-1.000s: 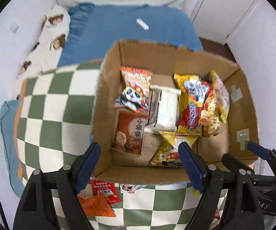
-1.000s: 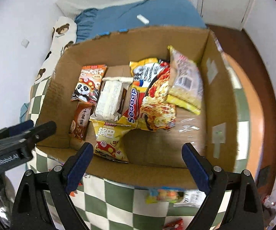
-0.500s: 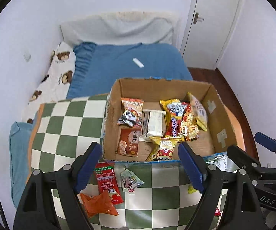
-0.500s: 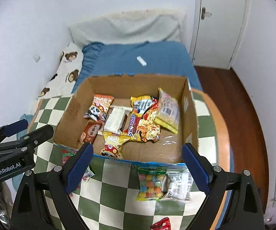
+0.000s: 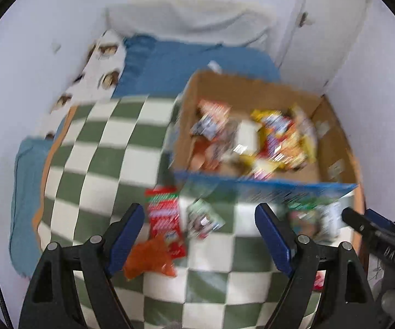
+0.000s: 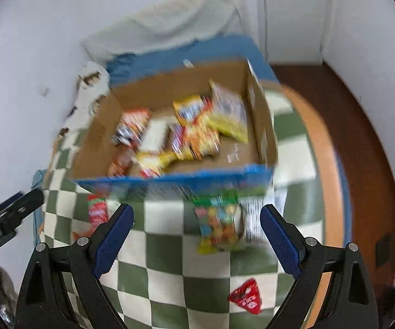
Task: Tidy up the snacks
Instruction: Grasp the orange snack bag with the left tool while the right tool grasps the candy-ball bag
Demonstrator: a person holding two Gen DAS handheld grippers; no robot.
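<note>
A cardboard box [image 5: 186,115] [image 6: 263,134] with several snack packets inside stands on a green-and-white checked table. In front of it lie loose snacks: a red packet [image 5: 164,216], an orange packet [image 5: 149,259], a small green-grey packet [image 5: 202,216], a colourful candy bag [image 6: 219,224] beside a white packet [image 6: 255,219], and a red triangular packet [image 6: 245,296]. My left gripper [image 5: 198,235] hovers open over the red and small packets, holding nothing. My right gripper [image 6: 197,235] is open above the candy bag, holding nothing. Both views are blurred.
The round table [image 6: 326,148] has an orange rim; brown floor [image 6: 362,126] lies to its right. Behind the box are a blue bed [image 5: 192,60] with a bear-print pillow [image 5: 101,68], a white wall and a door [image 6: 293,16].
Both grippers have pulled back and up from over the box; the loose snacks in front of it have come into view. Both stay open and hold nothing.
</note>
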